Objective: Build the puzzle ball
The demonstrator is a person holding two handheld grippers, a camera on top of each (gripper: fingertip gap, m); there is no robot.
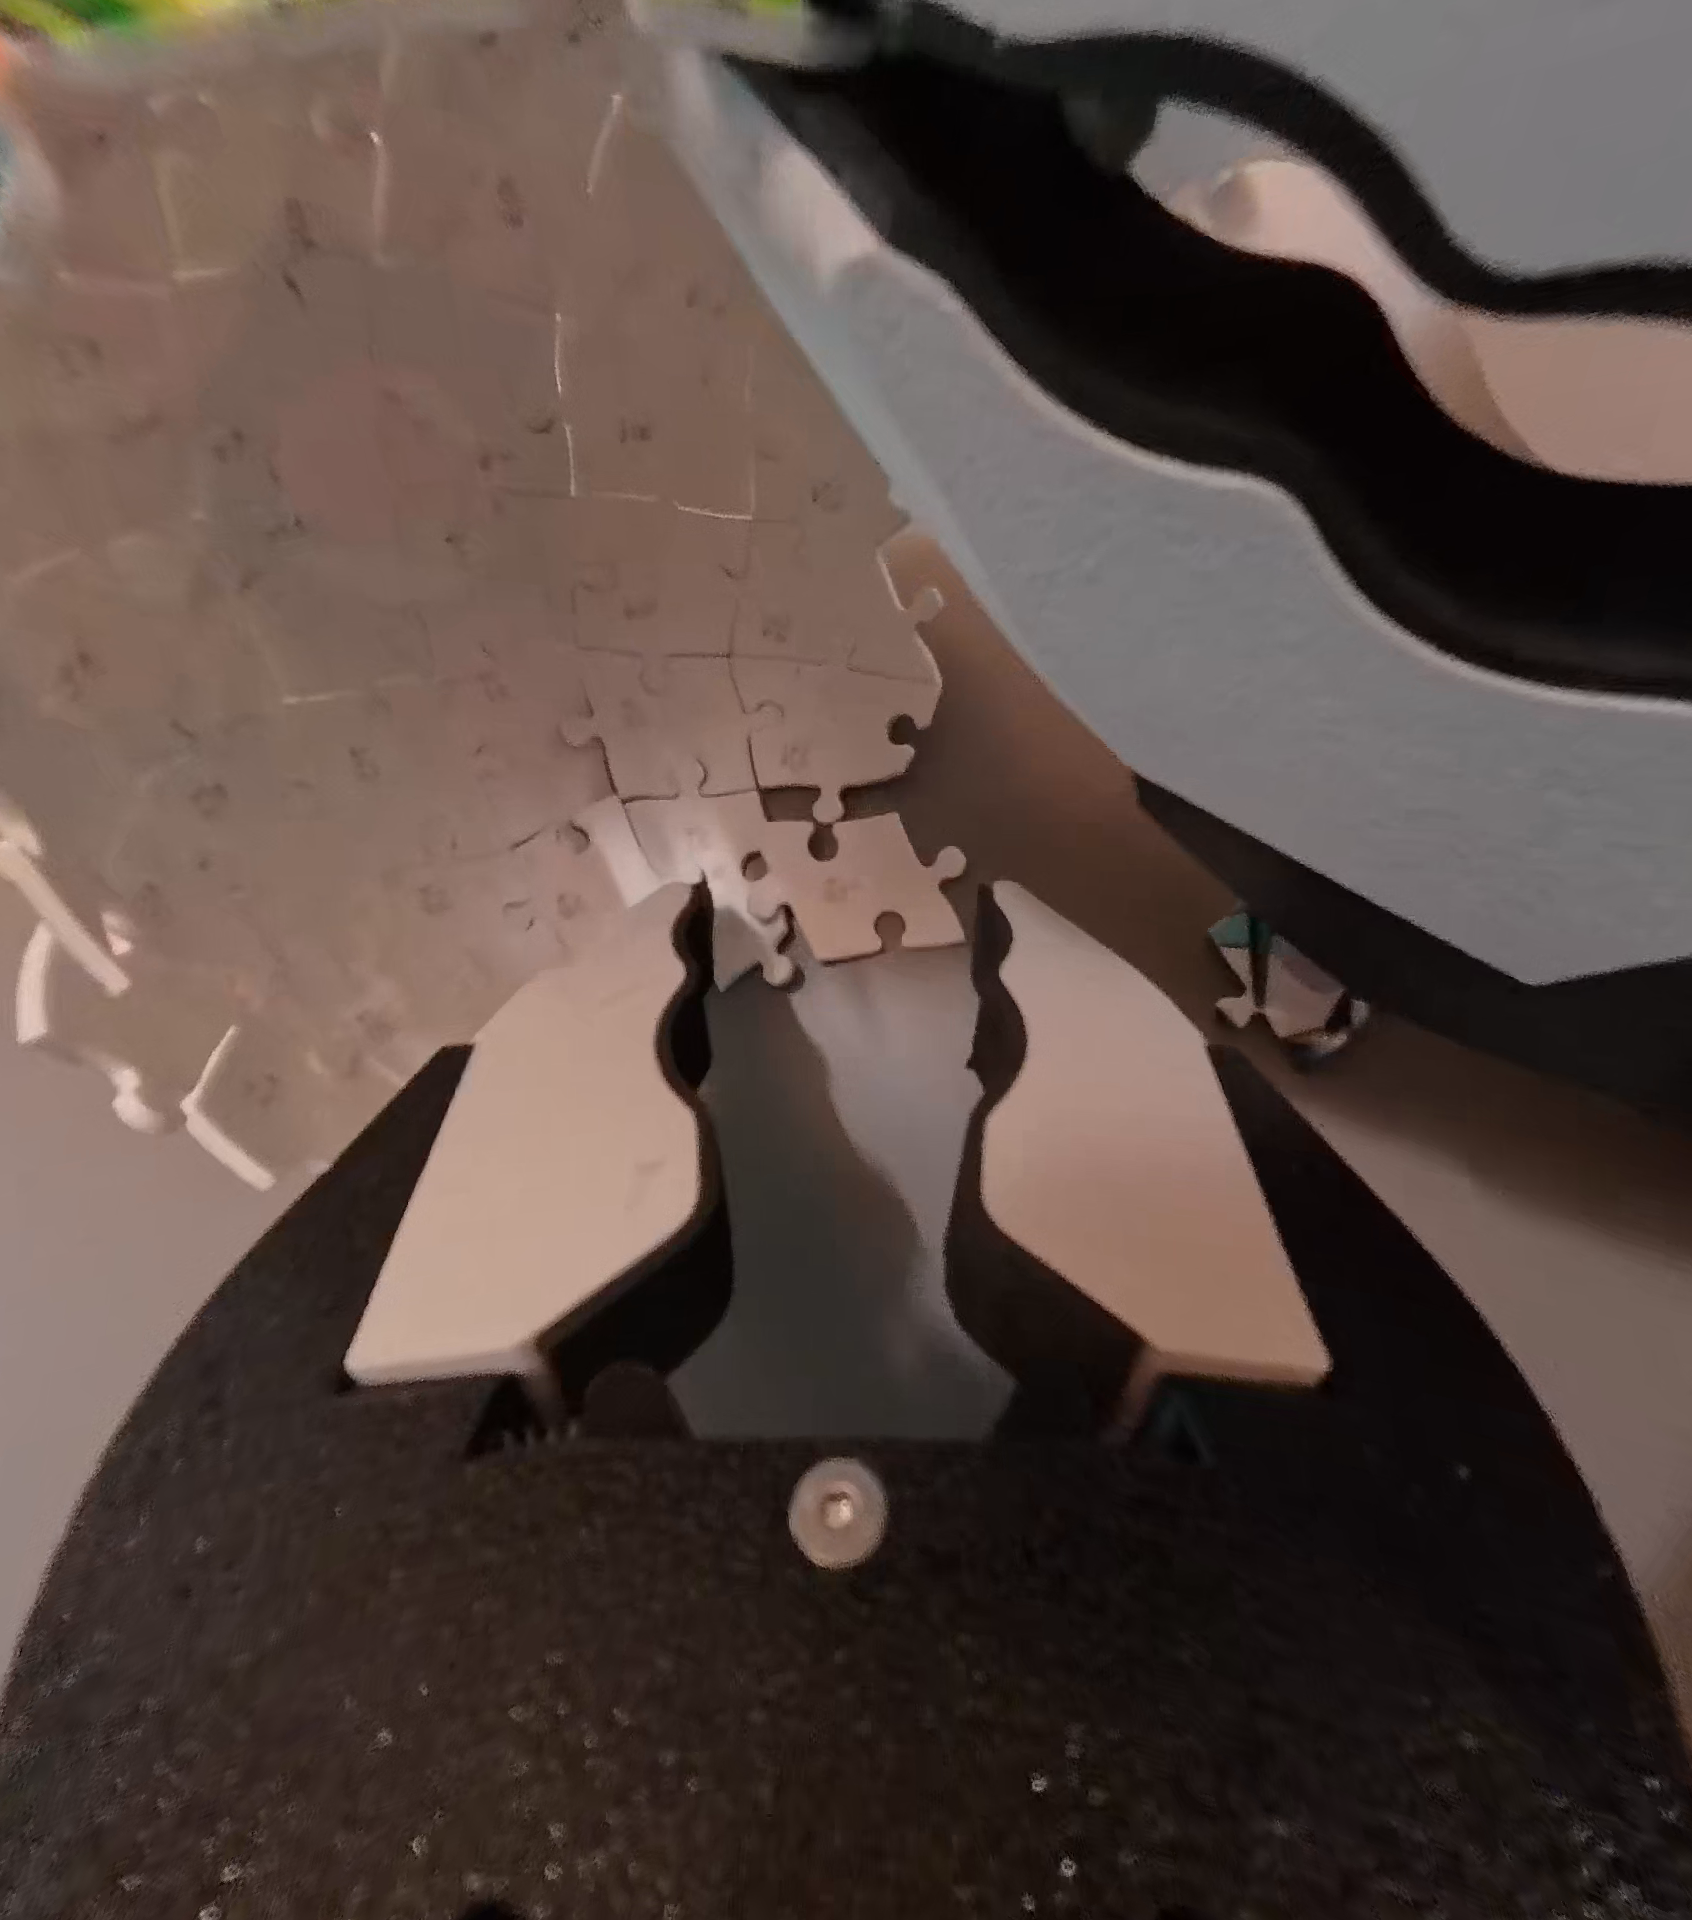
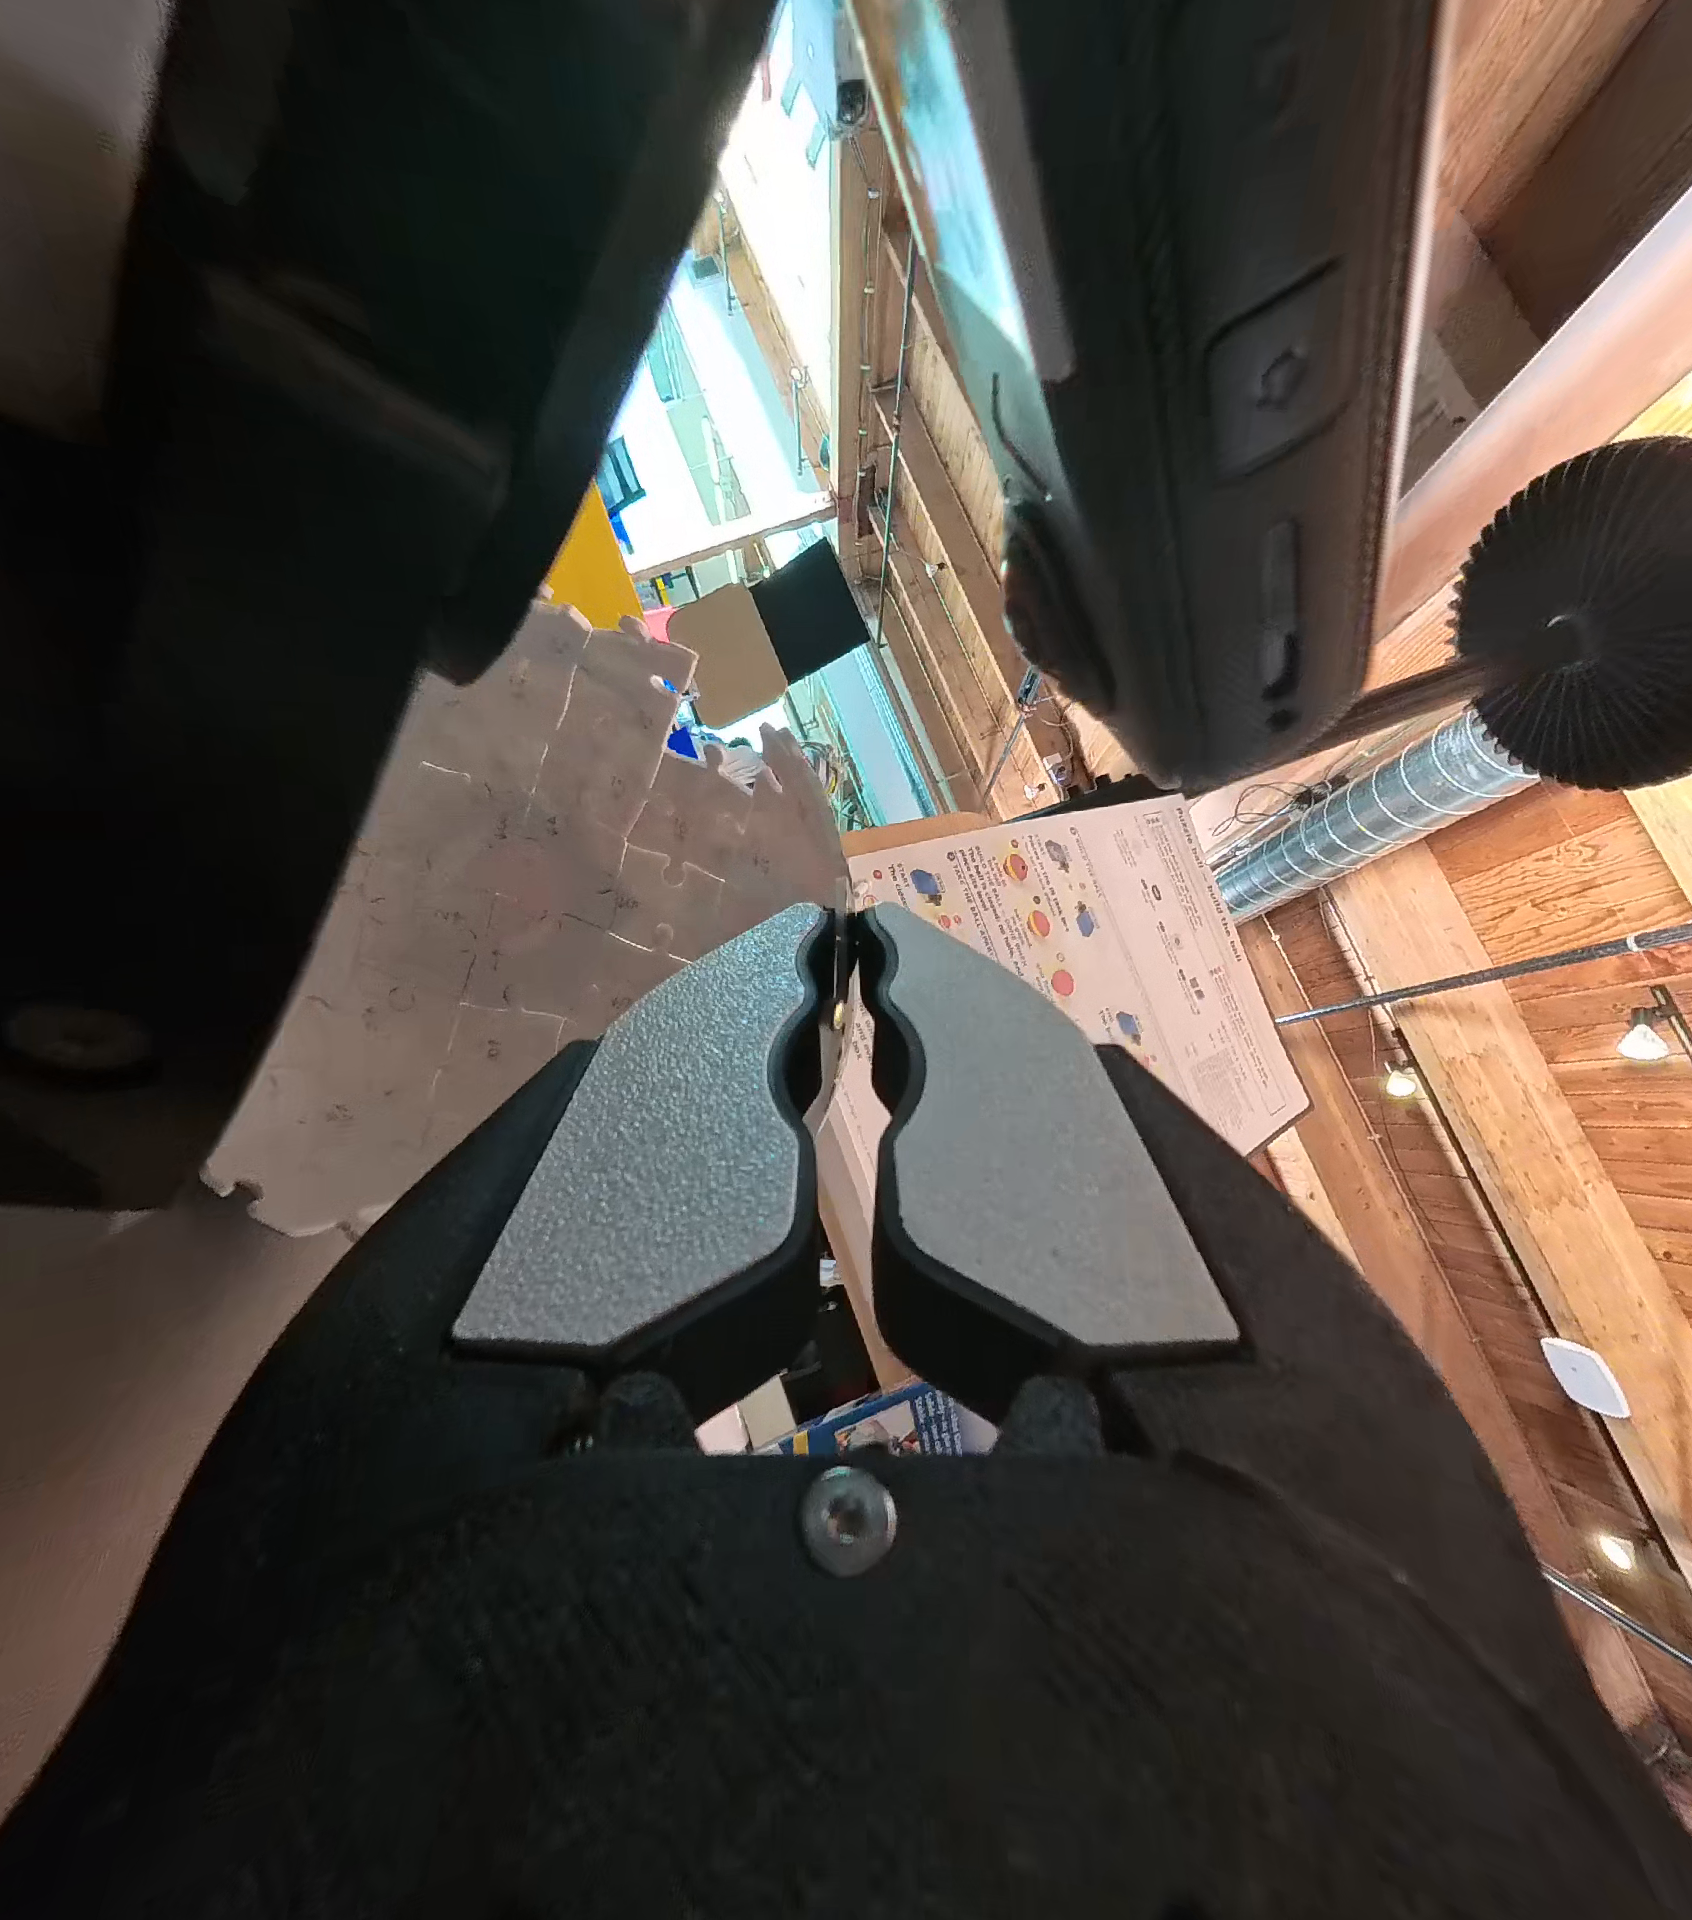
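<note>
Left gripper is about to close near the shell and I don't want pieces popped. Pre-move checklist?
1. Left gripper open: ok.
2. Loose piece lies between its tips, ungripped: ok.
3. Loose piece seated in puzzle shell: not ok, a gap shows.
4. Right gripper shut on thin edge: ok.
5. That thin edge belongs to the shell: cannot tell.
6. Left wrist view sharp: not ok, blurred.

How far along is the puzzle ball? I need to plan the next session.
Done: a large curved shell of joined pieces, its inner side showing. In hand: the right gripper is shut on the shell's rim; the left gripper is open just by a loose-looking piece at the edge. Left: the shell's edges are still jagged and open, and a spare piece lies on the table.
</note>
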